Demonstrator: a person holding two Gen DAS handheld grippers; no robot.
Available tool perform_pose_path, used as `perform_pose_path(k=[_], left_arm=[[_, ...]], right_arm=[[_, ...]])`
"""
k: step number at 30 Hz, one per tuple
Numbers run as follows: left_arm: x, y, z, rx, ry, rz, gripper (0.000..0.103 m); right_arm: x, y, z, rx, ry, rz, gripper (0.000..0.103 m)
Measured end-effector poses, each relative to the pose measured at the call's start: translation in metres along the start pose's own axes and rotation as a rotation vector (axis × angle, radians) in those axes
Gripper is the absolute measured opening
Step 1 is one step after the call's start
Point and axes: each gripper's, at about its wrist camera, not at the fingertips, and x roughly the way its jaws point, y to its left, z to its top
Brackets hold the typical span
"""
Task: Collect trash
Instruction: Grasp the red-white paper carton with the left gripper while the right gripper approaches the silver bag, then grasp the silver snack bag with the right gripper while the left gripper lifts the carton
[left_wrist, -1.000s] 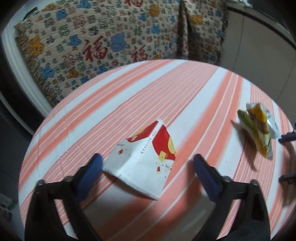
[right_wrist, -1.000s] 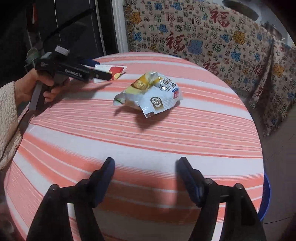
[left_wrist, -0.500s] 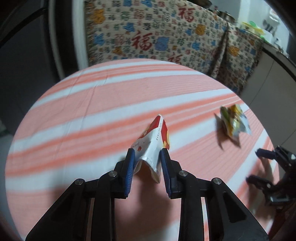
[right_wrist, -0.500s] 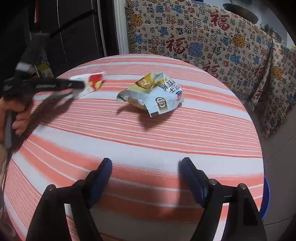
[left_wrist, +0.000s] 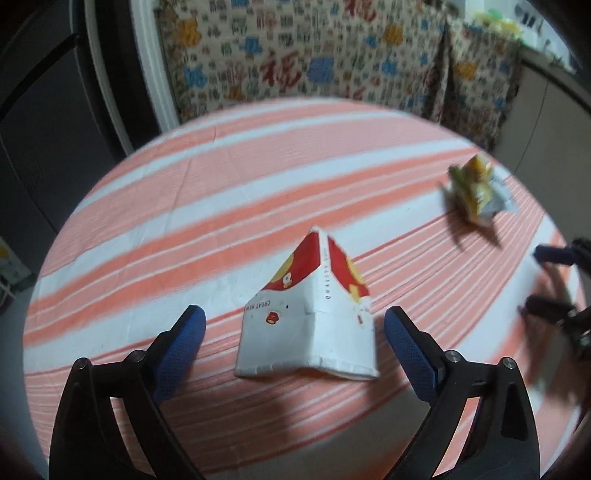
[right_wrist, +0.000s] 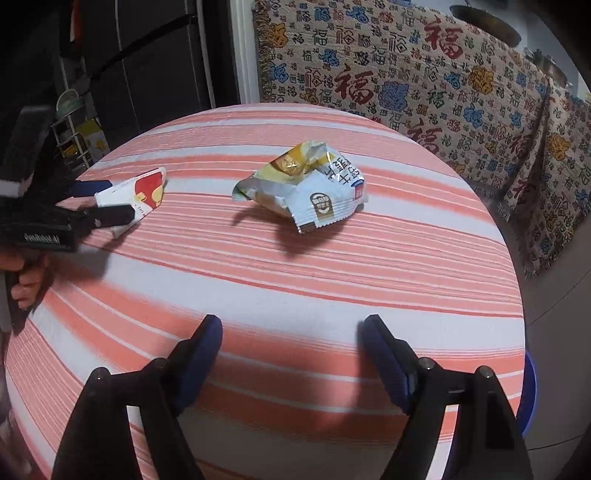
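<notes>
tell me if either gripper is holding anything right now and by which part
Nothing is held. The left gripper has just been opening; the red and white carton sits between its pads untouched. The right gripper is open and empty.

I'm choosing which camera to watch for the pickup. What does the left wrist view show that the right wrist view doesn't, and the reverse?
Only the left wrist view shows the red and white carton's front panel, standing tent-like between the open left gripper's pads, untouched; its jaws have just been opening.

Only the right wrist view shows the hand holding that gripper, the blue rim below the table edge, and the wrapper's printed face.

Both show the carton, the crumpled snack wrapper, the striped tablecloth and the patterned throw.
</notes>
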Motion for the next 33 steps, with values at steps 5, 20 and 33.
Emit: perform_pose_path(k=[5,20,33], left_arm=[[0.000,0.014,0.001,-0.111,-0.013,0.034,0.089],[-0.015,0.008,-0.009,-0.113,-0.050,0.029,0.038],[-0.018,0.008,-0.007,-0.104,-0.048,0.007,0.070]], right_arm=[[-0.008,-0.015,0.033,0.112,-0.039,0.015,0.081],[-0.007,-0.020,0.056,0.159,-0.006,0.067,0.001],[-0.009,-0.037,0.072,0.235,-0.011,0.039,0.075]])
